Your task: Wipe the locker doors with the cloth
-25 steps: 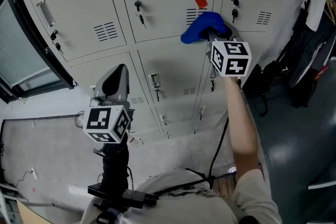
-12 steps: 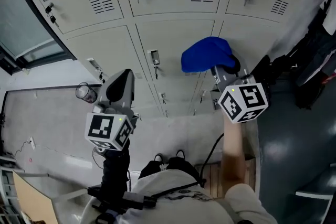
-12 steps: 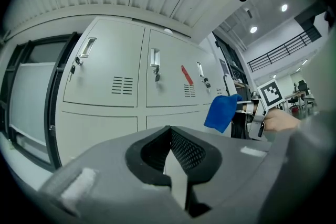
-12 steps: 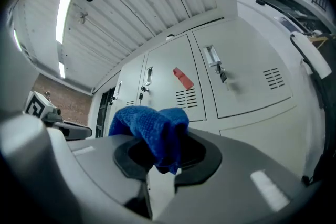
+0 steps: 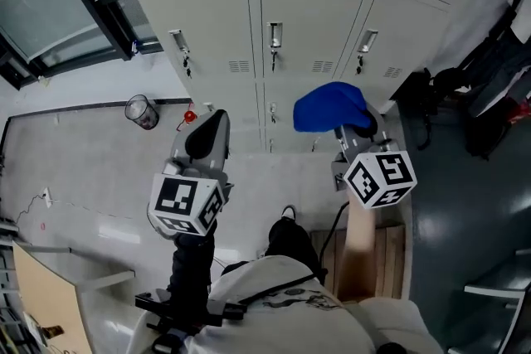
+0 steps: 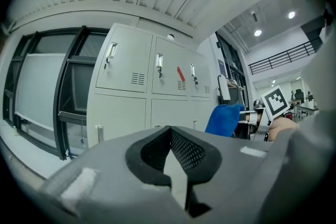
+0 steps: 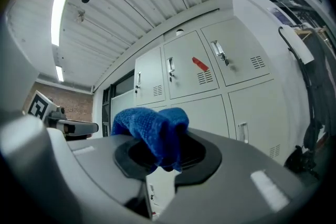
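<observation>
R tool [image 5: 347,127] clamped on blue cloth [image 5: 329,105], held out before lower lockers [image 5: 307,21], contact w/ door not visible. L tool [image 5: 207,128] closed, empty, idle. No wipe marks showing; progress unclear, prob. lower doors left.

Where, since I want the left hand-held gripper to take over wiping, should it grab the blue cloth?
I'd grip the loose bunched fold of the blue cloth that bulges beyond the right hand-held gripper, coming from its left: that side is free, while the jaws clamp its other end.
</observation>
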Motion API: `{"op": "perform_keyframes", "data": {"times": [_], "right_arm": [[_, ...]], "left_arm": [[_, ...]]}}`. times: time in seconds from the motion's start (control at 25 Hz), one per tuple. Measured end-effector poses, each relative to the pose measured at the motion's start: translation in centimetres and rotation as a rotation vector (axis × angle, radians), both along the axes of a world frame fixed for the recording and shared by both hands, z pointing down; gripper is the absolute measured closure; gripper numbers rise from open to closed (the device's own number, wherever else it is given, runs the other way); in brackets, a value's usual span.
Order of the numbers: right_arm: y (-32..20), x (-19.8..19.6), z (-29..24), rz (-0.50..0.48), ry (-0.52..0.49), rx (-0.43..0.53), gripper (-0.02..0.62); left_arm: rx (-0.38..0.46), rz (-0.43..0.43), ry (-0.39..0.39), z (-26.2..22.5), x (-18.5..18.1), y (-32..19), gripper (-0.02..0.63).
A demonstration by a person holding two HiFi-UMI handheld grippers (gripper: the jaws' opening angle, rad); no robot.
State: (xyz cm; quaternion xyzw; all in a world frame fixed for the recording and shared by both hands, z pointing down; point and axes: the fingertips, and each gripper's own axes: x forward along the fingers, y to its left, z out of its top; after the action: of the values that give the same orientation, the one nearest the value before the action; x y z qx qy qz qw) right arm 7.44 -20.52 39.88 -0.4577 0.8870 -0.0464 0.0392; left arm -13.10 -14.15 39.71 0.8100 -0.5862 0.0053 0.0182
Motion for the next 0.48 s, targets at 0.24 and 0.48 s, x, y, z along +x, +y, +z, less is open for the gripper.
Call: {"op": "perform_keyframes", "data": {"times": [0.24, 0.48], "right_arm": [[12.3, -3.8, 2.9, 0.005, 0.014, -0.021, 0.517], [20.9, -4.4, 3.6, 0.019, 0.026, -0.037, 0.517]], "left_arm": [[-0.049, 0.040, 0.002, 2.9, -3.3, 11.2, 0.609], [-0.065, 0.056, 0.028, 3.4, -4.0, 18.3, 0.609]]}}
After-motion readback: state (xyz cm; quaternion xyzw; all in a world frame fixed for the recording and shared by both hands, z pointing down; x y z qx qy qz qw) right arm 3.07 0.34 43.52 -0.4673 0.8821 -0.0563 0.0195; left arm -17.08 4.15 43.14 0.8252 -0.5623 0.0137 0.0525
